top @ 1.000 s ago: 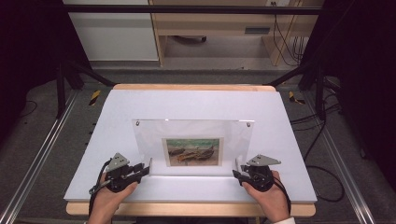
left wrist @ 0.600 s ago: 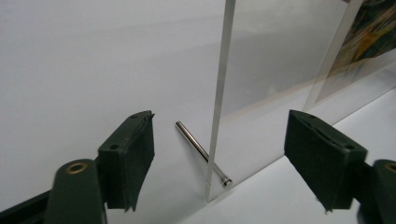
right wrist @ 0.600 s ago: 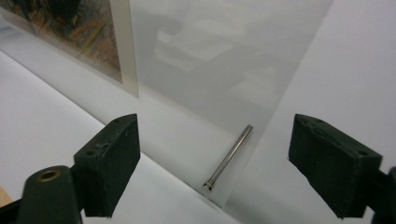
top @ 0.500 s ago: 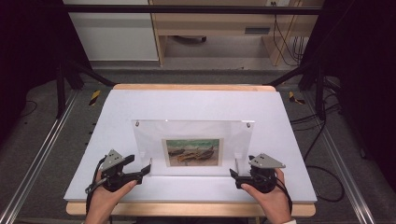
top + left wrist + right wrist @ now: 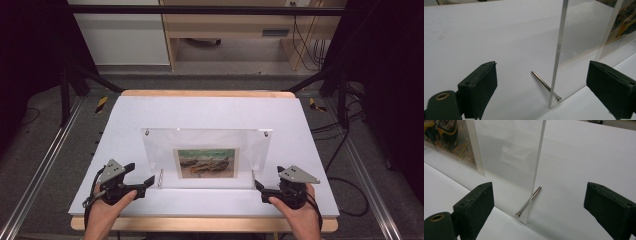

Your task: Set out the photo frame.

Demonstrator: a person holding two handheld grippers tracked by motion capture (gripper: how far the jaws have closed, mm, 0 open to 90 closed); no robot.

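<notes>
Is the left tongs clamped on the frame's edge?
No, the left tongs stand wide open, pads clear of the frame edge between them.

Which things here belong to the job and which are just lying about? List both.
In the job:
- acrylic picture frame, standing upright
- left gripper, fingers just opened, off the frame
- right gripper, fingers just opened, off the frame
- metal leg pins

Lying about:
- yellow-black tool on the floor
- cables beside the table

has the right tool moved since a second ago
Yes. The right tool has backed off rightward from the clear picture frame, jaws just opened, nothing between the pads.
</notes>
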